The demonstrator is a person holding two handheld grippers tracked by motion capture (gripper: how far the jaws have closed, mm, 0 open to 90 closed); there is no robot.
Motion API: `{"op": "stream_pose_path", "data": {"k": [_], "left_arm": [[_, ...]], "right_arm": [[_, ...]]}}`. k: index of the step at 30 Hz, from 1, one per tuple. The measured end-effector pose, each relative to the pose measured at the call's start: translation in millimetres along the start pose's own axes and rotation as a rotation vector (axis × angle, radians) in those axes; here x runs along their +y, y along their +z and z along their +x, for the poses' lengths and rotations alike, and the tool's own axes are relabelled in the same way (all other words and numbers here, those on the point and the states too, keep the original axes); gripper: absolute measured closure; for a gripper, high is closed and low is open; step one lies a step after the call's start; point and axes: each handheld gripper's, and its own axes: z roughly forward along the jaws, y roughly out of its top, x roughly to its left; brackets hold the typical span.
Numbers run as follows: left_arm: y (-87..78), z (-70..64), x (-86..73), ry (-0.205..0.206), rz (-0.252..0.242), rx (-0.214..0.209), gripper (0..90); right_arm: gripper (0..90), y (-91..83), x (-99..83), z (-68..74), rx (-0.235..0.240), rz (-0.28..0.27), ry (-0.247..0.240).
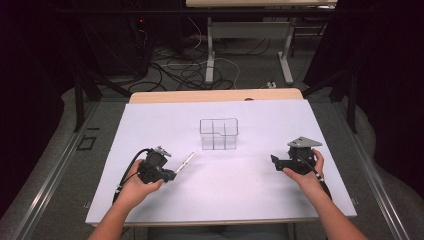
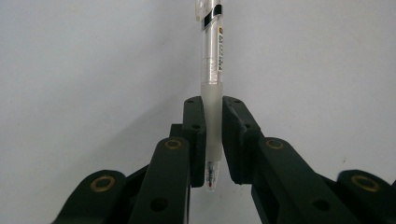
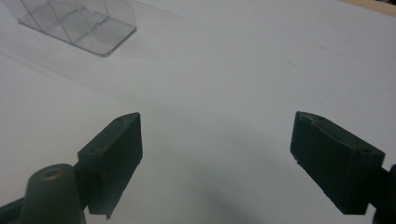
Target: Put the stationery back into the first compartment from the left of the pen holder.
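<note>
Item: pen (image 2: 212, 70), clear plastic barrel. Light, stiff, likely slick; best held at its frosted grip, where the left gripper (image 2: 212, 140) clamps it just above the white desk (image 1: 240, 185). Right gripper (image 3: 217, 158) gapes empty. Beyond: clear divided box (image 1: 218, 134).

Clear divided organizer (image 1: 218, 133) stands alone at frame centre of the high view, the one obstacle on the white sheet (image 1: 250, 190). Open sheet left, right and below it. Pen (image 1: 184, 162) juts up-right from left gripper (image 1: 172, 176), tip short of the organizer's lower left corner.
</note>
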Motion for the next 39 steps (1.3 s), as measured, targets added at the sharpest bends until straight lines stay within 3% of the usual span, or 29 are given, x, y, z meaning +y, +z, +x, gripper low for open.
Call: {"op": "stream_pose_path", "data": {"k": [6, 13, 19, 24, 28, 33, 36, 38, 39], "left_arm": [[5.2, -9.1, 11.2, 0.012, -0.008, -0.028, 80.3], [11.3, -21.2, 25.0, 0.034, -0.018, -0.059, 80.3], [12.2, -26.2, 34.2, 0.040, -0.026, -0.091, 80.3], [14.7, -26.4, 40.9, 0.031, -0.030, -0.110, 80.3], [18.0, -27.2, 46.5, 0.030, -0.023, -0.120, 80.3], [23.3, -30.5, 51.6, 0.006, -0.015, -0.141, 80.3], [24.7, -31.2, 55.1, 0.026, -0.010, -0.144, 80.3], [25.6, -33.2, 56.8, 0.013, -0.011, -0.151, 80.3], [25.3, -32.7, 58.2, 0.033, -0.011, -0.143, 80.3]], "right_arm": [[25.6, -0.8, 3.3, 10.8, 0.029, -0.004, -0.049], [34.6, 0.3, 6.7, 24.4, 0.097, 0.045, -0.094], [37.3, 1.1, 11.9, 39.6, 0.122, 0.057, -0.191], [38.8, 4.8, 16.3, 49.6, 0.139, 0.058, -0.311], [37.6, 5.2, 21.0, 58.9, 0.143, 0.054, -0.370], [38.2, 5.0, 24.8, 74.9, 0.154, -0.017, -0.546], [39.1, 6.9, 26.5, 85.2, 0.162, -0.025, -0.643], [39.5, 8.1, 26.9, 91.0, 0.158, -0.029, -0.707], [39.6, 9.2, 27.6, 92.5, 0.166, -0.032, -0.750]]}}
